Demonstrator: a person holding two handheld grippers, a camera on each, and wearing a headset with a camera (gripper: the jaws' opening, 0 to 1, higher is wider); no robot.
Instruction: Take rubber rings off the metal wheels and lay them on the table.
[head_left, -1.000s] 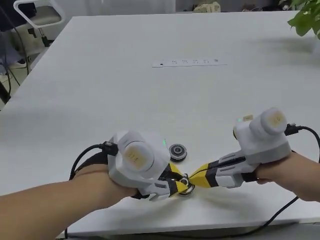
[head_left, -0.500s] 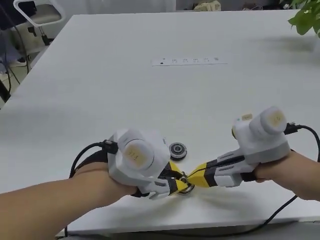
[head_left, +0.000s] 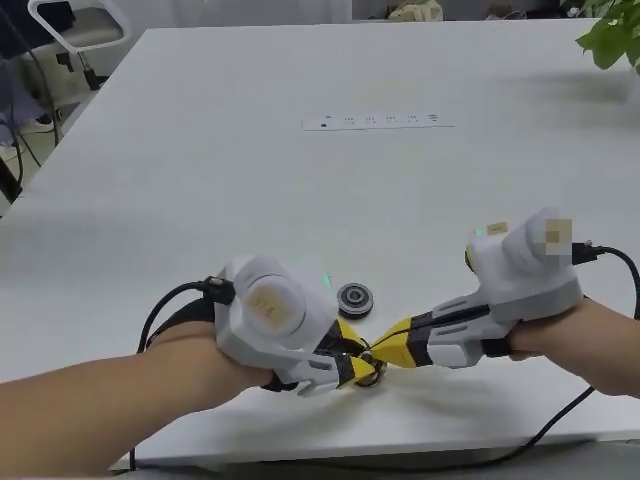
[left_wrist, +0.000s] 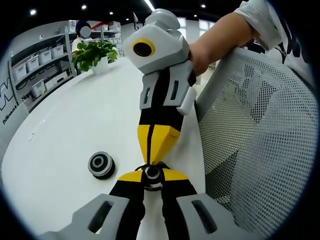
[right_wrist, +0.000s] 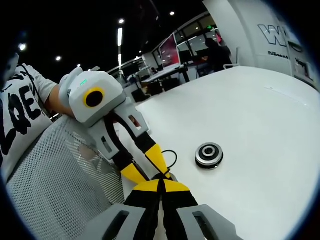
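Near the white table's front edge, my left gripper is shut on a small metal wheel. My right gripper meets it tip to tip from the right and is shut on that wheel's thin black rubber ring, which loops out beside the jaws. In the left gripper view my left gripper holds the wheel while the right gripper pinches down from above. In the right gripper view the right gripper faces the left gripper. A second metal wheel lies flat just behind.
A flat power strip lies mid-table. A green plant stands at the far right corner. A mesh chair back is close to the table's front edge. Black cables trail from both grippers.
Both grippers stay locked together at the held wheel. The right gripper has dipped and edged slightly left, and the held wheel shows less between the tips.
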